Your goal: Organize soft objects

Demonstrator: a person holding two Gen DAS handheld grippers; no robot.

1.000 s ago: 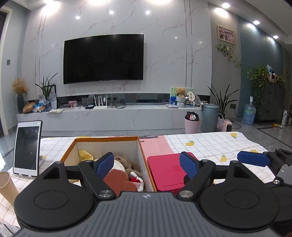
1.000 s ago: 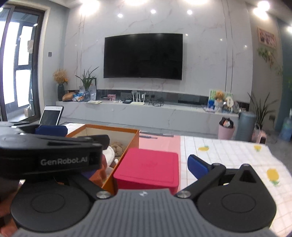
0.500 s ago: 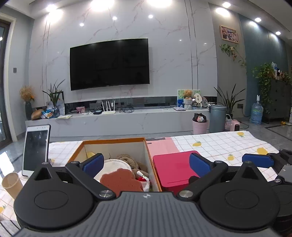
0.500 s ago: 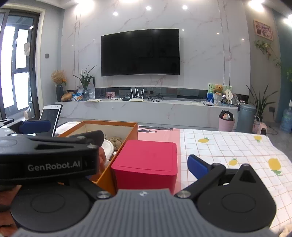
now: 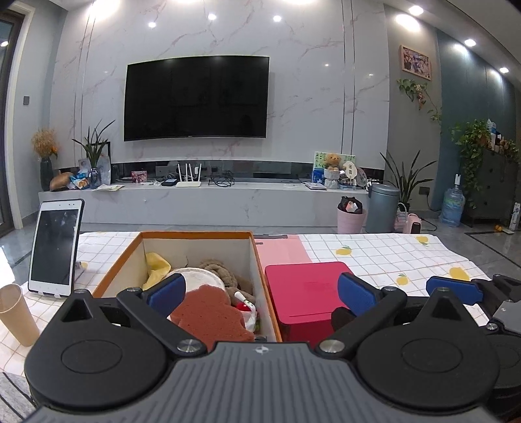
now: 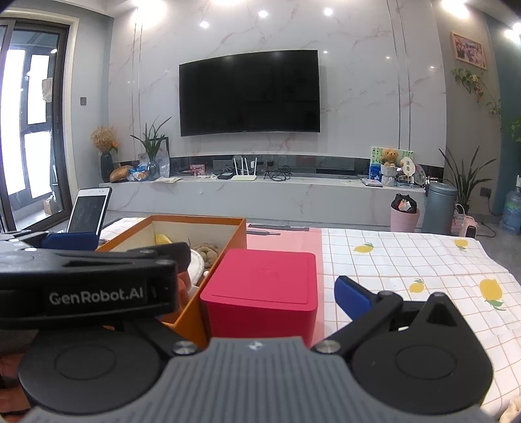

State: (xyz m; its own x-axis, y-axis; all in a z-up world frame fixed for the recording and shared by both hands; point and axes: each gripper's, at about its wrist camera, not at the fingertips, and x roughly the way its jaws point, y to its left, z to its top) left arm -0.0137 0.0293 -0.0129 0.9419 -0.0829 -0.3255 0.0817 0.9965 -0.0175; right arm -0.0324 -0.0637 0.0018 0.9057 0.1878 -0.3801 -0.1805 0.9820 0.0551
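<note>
Where one orange box (image 5: 260, 276) sits, one red box (image 5: 306, 293) adjoins.

wall: marble (image 5: 309, 97) | TV (image 5: 196, 97) mounted | console (image 5: 202, 203) below | ceiling spotlights (image 5: 276, 18) lit

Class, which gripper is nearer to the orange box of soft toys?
Left. The left gripper straddles the orange box's right wall; the right gripper sits further right, around the red box.

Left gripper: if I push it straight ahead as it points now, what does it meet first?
Probably the orange box: its right wall sits midway between the open left gripper fingers, red box just right. Depth is unclear.
</note>
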